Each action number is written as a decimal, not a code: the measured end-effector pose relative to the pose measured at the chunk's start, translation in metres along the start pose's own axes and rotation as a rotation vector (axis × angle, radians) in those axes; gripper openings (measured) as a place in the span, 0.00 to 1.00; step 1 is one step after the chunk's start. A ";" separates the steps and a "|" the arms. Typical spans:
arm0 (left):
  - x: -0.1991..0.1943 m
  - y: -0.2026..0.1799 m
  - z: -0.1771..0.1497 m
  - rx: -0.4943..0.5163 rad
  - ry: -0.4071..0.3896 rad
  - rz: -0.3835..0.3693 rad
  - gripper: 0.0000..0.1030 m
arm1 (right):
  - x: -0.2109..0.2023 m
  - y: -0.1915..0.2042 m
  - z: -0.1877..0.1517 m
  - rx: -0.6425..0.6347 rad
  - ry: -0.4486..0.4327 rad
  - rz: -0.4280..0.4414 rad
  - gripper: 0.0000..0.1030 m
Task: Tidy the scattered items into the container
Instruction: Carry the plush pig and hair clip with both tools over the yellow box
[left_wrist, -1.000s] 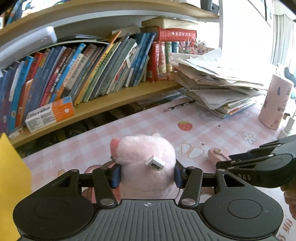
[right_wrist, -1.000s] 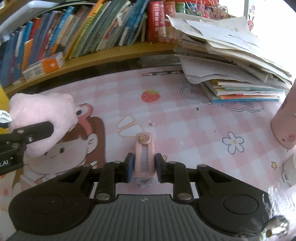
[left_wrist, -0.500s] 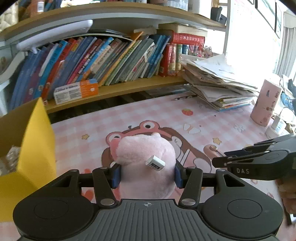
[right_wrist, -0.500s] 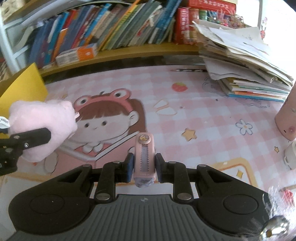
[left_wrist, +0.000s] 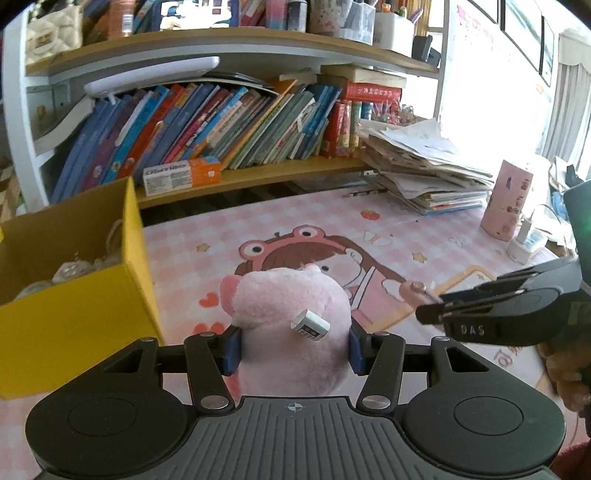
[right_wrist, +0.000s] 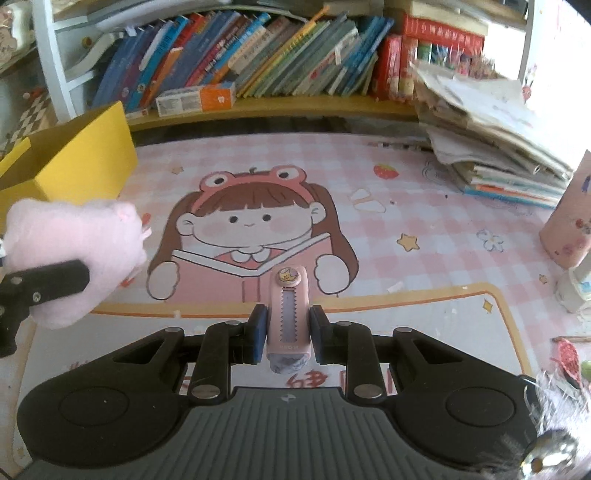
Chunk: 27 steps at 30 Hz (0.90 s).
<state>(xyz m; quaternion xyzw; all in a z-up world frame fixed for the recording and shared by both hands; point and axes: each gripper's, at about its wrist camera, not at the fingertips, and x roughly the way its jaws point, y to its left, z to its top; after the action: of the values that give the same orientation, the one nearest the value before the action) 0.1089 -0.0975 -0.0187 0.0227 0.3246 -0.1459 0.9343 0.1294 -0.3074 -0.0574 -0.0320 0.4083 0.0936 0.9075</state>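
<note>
My left gripper (left_wrist: 293, 341) is shut on a pink plush toy (left_wrist: 291, 325) with a white tag, held above the desk mat. The same plush toy (right_wrist: 70, 251) shows at the left of the right wrist view. My right gripper (right_wrist: 286, 330) is shut on a slim pink eraser case (right_wrist: 288, 310) with a toothed window and a star badge. The right gripper (left_wrist: 480, 314) also appears at the right edge of the left wrist view. An open yellow box (left_wrist: 74, 295) stands at the left with several small items inside. The yellow box (right_wrist: 70, 162) is at the upper left in the right wrist view.
A pink checked desk mat (right_wrist: 258, 221) with a cartoon girl covers the desk. A bookshelf (left_wrist: 221, 122) full of books runs along the back. A stack of papers and books (left_wrist: 428, 173) sits at the back right beside a pink cup (left_wrist: 508, 199) and a white charger (left_wrist: 524, 240).
Both grippers have drawn back from the shelf and shifted left with their objects. The yellow box has come into view at the left, and more of the mat shows.
</note>
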 end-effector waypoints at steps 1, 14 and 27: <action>-0.004 0.003 -0.003 -0.003 0.001 -0.003 0.51 | -0.003 0.004 -0.001 -0.002 -0.003 -0.003 0.22; -0.053 0.045 -0.027 -0.002 0.000 -0.037 0.51 | -0.033 0.069 -0.018 0.004 -0.018 -0.005 0.22; -0.089 0.095 -0.045 -0.044 -0.028 -0.002 0.51 | -0.042 0.136 -0.010 -0.081 -0.045 0.051 0.22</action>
<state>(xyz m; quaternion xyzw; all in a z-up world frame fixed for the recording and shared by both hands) 0.0424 0.0223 -0.0048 -0.0003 0.3147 -0.1399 0.9388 0.0680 -0.1815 -0.0303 -0.0565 0.3843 0.1337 0.9117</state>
